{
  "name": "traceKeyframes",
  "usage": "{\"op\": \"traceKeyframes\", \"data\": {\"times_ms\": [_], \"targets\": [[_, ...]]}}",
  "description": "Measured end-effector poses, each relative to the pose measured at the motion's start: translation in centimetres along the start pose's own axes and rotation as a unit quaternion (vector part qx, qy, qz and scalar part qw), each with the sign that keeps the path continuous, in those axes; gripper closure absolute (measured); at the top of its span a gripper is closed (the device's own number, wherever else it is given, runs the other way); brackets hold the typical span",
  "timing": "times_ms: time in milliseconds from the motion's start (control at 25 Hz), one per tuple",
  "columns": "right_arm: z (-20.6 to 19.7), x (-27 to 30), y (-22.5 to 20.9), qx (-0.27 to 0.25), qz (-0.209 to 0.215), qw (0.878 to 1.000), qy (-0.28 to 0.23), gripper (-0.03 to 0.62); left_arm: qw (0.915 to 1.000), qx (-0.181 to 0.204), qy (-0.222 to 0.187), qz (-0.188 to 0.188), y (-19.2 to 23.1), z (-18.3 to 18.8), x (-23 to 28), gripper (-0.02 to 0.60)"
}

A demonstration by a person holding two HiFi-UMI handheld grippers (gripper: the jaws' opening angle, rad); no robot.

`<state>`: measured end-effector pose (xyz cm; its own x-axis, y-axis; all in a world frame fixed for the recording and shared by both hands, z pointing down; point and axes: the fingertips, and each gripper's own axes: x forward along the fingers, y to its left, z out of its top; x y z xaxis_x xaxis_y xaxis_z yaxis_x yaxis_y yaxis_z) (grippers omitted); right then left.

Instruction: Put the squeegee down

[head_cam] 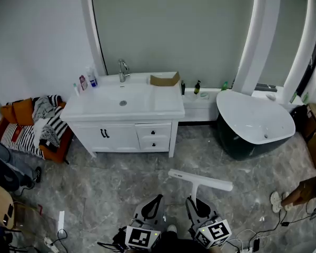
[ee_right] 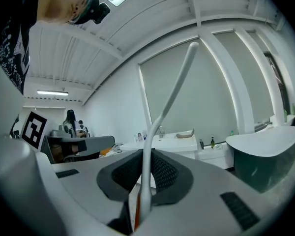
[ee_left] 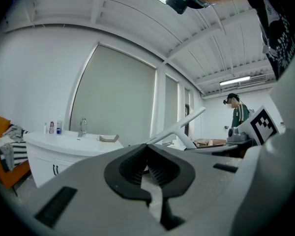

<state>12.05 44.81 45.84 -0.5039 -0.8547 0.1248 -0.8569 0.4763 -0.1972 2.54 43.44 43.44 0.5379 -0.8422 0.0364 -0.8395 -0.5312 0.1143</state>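
A: What do we have in our right gripper (head_cam: 198, 206)?

B: Our right jaws are clamped on the slim handle of the white plastic T-shaped squeegee (head_cam: 200, 179). In the right gripper view the handle (ee_right: 146, 181) runs straight out between the ribbed black pads, with both pads pressed against it.

A: And where does the squeegee sit?

B: It is in the air in front of us, not set down. From the head view its long blade lies crossways over the grey marbled floor (head_cam: 110, 188), between our grippers and the white vanity cabinet with its basin (head_cam: 126, 112). In the right gripper view the blade end stands up against the tall pale window.

A: What about our left gripper (head_cam: 154, 207)?

B: Its jaws are closed on themselves and hold nothing. In the left gripper view the pads (ee_left: 160, 171) meet at their tips, and the squeegee (ee_left: 179, 127) shows beyond them, to the right.

A: Anything else near us?

B: The white oval bathtub with a dark outer shell (head_cam: 255, 123) stands to the right of the vanity, well apart from the squeegee.
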Motion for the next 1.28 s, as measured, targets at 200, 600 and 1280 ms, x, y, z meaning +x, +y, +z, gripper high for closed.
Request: {"op": "traceKeyframes", "data": {"times_ms": [200,600,1280], "targets": [[0.4,-0.6,-1.1,0.011,0.025,1.000,-0.016,0.540,0.9999,-0.001,-0.011,0.008,-1.3,0.0,0.7,0.577],[0.4,0.4,-3.2,0.071,0.050,0.996,-0.022,0.540,0.9997,-0.022,-0.002,0.008,-2.3,-1.4,2.7,0.577],[2.9,12.0,-2.5,0.089,0.033,0.995,-0.029,0.540,0.9990,0.008,-0.011,-0.044,7.7,2.4,8.4,0.577]]}}
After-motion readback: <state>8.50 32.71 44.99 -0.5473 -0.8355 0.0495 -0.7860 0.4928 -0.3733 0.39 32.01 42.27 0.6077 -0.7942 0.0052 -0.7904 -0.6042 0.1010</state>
